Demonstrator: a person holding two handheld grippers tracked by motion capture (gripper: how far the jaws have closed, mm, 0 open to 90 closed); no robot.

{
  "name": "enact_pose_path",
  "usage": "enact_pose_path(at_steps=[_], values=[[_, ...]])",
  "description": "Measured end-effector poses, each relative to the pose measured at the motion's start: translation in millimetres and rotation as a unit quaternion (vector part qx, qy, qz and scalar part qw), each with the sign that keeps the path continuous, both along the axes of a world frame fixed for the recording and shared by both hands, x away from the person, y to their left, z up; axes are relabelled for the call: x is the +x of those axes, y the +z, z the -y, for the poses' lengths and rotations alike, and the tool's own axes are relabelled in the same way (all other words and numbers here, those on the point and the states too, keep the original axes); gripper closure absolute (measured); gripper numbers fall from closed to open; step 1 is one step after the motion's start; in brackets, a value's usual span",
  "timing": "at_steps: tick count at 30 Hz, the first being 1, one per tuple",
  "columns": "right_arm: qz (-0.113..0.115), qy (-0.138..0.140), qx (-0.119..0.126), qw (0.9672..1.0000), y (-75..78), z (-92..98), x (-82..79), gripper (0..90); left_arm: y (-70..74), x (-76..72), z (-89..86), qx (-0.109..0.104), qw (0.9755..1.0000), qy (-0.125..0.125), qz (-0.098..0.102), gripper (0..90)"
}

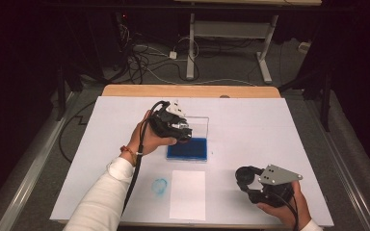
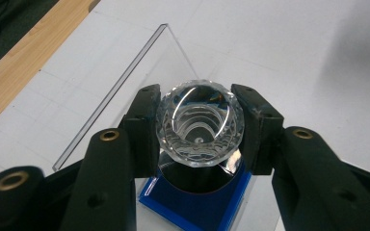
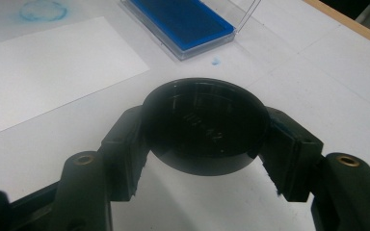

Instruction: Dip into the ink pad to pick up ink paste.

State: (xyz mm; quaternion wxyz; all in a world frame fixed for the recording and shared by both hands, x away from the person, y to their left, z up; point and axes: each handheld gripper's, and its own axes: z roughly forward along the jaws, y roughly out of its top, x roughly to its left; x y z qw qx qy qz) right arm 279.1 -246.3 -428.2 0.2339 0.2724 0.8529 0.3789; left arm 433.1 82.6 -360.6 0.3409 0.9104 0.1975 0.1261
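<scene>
My left gripper point(image 1: 182, 129) is shut on a clear faceted stamp point(image 2: 200, 122) with a dark round base. It hangs just above the blue ink pad point(image 1: 188, 149), which lies in a clear case with its lid point(image 2: 120, 82) standing open. In the left gripper view the two pads press the stamp's sides, and the ink pad point(image 2: 192, 207) lies below it. My right gripper point(image 1: 244, 177) rests low near the table's front right, shut on a black round disc point(image 3: 202, 127). A white paper sheet point(image 1: 188, 194) lies in front of the ink pad.
A round blue ink smudge point(image 1: 160, 186) marks the white table cover left of the paper. A small blue spot point(image 3: 215, 61) lies beside the ink pad case. The wooden table edge point(image 1: 188, 91) runs along the back, and cables cross the floor beyond it.
</scene>
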Motion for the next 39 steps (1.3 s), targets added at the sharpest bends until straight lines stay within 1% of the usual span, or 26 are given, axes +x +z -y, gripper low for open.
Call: enact_pose_path(at_steps=[25, 34, 39], values=[[0.001, 0.001, -0.006, 1.0, -0.4, -0.5, -0.6, 38.9, 8.8, -3.8, 9.8, -0.007, 0.9998, -0.013, 0.009, 54.6], [0.0, 0.002, -0.006, 1.0, -0.5, -0.1, -0.9, 38.8, 4.7, -3.0, 13.9, -0.008, 0.9998, -0.017, 0.002, 54.6], [0.0, 0.002, -0.007, 1.0, -0.7, -0.3, -1.0, 38.9, 0.2, -1.9, 18.4, -0.004, 0.9997, -0.022, -0.003, 54.6]])
